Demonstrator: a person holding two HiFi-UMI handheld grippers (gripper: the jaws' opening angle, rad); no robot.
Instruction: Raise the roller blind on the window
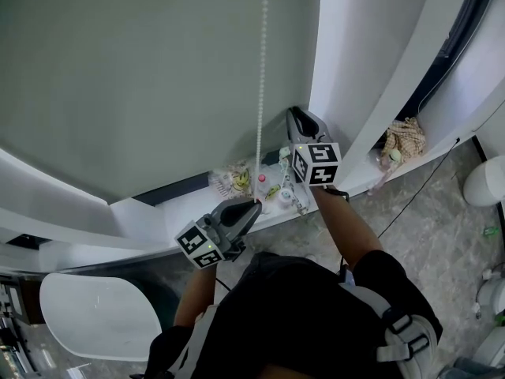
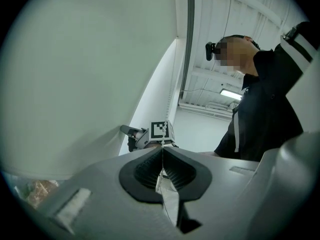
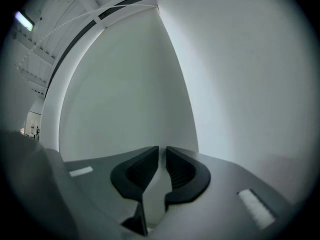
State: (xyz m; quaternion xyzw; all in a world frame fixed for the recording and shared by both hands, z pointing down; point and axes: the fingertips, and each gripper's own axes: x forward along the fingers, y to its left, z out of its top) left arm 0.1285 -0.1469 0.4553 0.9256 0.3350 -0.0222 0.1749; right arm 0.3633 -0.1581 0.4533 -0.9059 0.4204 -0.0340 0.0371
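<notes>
Left gripper view shows us the left tongs [image 2: 162, 153] closed. Their ribbed black pads pinch the bead chain [image 2: 161, 145], a thin string of small white balls. The chain climbs from the pinch towards the black-and-white marker cube [image 2: 160, 129] of the other tool.

In the head view the left tongs [image 1: 253, 204] sit low and near, just over the glossy white sill [image 1: 189, 204]. The bead chain [image 1: 260, 69] rises straight out of them to the top of the frame. The right tongs [image 1: 294, 115] stand higher, to the right of the chain and apart from it.

In the right gripper view the right tongs [image 3: 162, 151] hold their ribbed pads a narrow slit apart with nothing between them. They face a smooth, pale surface.

Left of the chain hangs the roller blind [image 1: 142, 77], a broad, flat sheet of matt grey-green fabric. It reaches almost down to the sill, with a dark strip showing beneath its lower edge.

On the sill, around the foot of the chain, lie a crinkly clear packet [image 1: 235, 181] and a few small bright trinkets. Farther right on the ledge slumps a soft cloth toy [image 1: 404, 139] in checked fabric. Below it the floor [image 1: 426, 212] is grey, veined stone.
</notes>
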